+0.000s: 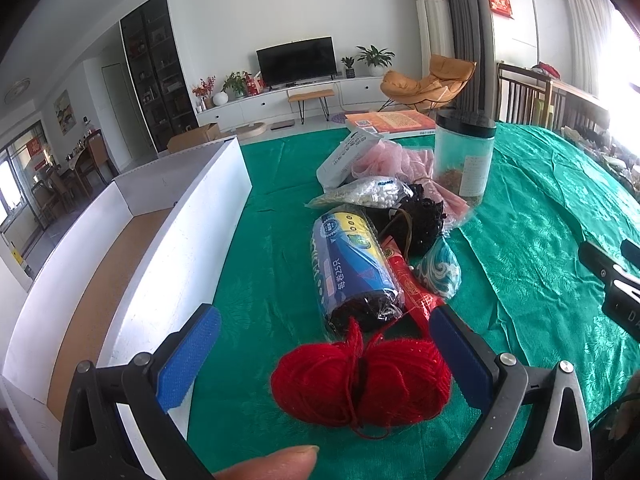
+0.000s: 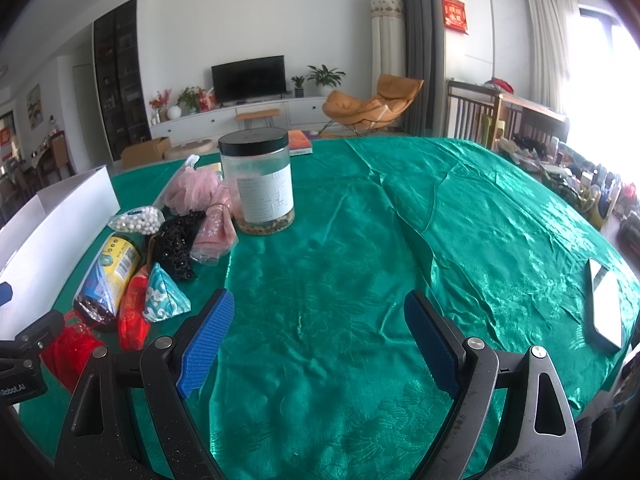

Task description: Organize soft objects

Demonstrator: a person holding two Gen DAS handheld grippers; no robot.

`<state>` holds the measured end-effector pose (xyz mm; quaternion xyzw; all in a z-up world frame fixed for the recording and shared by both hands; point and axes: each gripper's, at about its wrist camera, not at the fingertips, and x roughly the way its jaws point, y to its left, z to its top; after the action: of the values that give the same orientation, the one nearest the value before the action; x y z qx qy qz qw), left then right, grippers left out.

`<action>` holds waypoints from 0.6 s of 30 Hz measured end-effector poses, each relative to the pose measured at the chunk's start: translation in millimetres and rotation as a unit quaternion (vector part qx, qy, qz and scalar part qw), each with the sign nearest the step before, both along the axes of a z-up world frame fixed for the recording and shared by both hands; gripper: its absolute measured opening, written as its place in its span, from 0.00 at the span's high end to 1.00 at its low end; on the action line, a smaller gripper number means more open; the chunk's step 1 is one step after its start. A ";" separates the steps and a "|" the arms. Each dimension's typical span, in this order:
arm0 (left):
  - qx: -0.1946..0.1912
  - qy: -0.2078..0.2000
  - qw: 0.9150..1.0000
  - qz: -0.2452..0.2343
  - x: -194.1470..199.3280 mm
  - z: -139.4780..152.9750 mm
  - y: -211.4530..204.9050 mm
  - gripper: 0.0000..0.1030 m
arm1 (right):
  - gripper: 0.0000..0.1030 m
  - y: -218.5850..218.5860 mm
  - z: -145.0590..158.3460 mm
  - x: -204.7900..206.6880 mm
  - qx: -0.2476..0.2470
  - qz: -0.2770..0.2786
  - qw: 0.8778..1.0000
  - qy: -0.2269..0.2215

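Straddling the red yarn ball (image 1: 360, 380), the left gripper (image 1: 324, 356) gapes wide; right gripper (image 2: 320, 340) open, empty.

The left gripper (image 1: 326, 354), black-framed with blue ribbed pads, was spread wide, its two fingers reaching forward and slightly down. A bare fingertip (image 1: 276, 462) of the person's hand showed at the bottom edge between the finger bases. The right gripper (image 2: 320, 334), of the same build, was likewise spread wide, nothing between its fingers.
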<state>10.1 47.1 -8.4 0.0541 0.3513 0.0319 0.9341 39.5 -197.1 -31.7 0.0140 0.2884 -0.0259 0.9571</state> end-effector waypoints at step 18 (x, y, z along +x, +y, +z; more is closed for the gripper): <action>-0.024 -0.049 0.995 0.079 0.8 55.0 79.5 0.00 | 0.14 100.1 -14.4 -9.5 0.049 0.311 0.947 0.069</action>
<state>10.9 126.6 46.6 0.0021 0.3093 0.0994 0.9457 30.0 -97.1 -46.1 -0.0316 0.3449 0.2865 0.8933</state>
